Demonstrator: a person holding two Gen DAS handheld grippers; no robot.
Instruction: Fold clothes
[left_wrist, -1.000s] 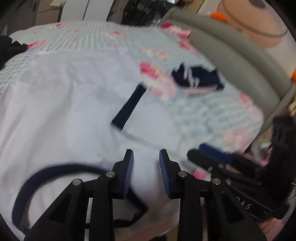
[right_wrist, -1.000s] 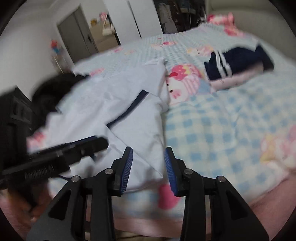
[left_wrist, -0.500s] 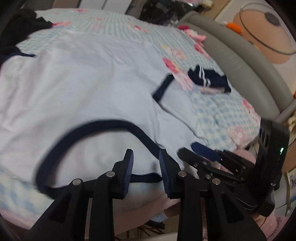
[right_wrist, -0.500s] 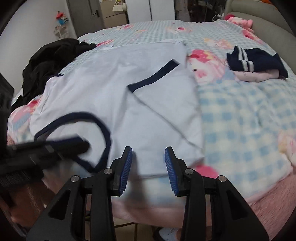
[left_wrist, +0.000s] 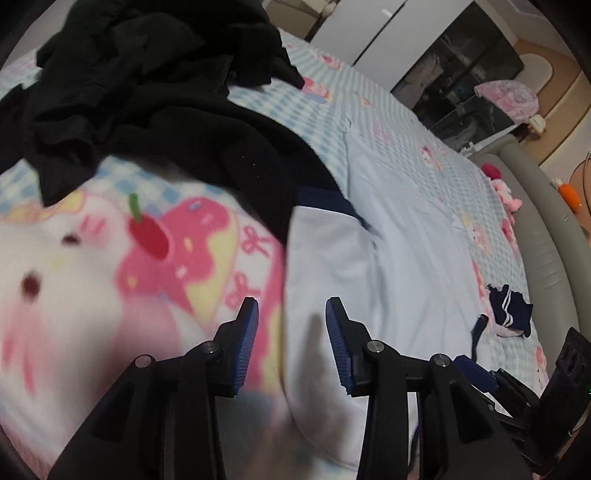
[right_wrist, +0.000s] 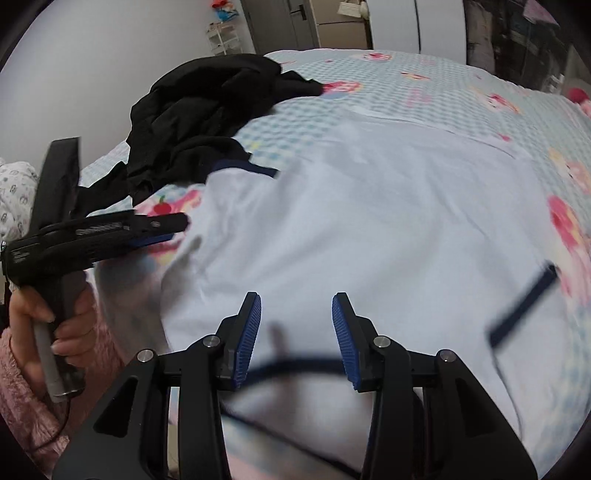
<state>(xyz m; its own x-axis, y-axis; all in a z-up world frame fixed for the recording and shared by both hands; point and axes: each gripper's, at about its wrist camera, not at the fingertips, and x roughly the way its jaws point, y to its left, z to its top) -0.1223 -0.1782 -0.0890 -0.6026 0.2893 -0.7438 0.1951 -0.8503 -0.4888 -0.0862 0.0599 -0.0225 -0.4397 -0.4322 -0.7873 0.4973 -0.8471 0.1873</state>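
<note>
White T-shirt (right_wrist: 369, 236), navy-trimmed, one: spread flat on the checked bedspread (left_wrist: 369, 122). Likely light, limp, wrinkle-prone; best pinched at sleeve hem or shoulder edge. Left gripper (left_wrist: 291, 325) and right gripper (right_wrist: 295, 325): two, jaws opening, empty. Black garment heap (right_wrist: 207, 122), one; folded navy item (left_wrist: 509, 308), one.

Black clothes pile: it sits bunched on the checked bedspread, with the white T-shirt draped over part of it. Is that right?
Not quite. In the left wrist view the black clothes pile lies over the white T-shirt, covering its navy-trimmed sleeve, not under it. It does sit bunched on the checked bedspread.
</note>
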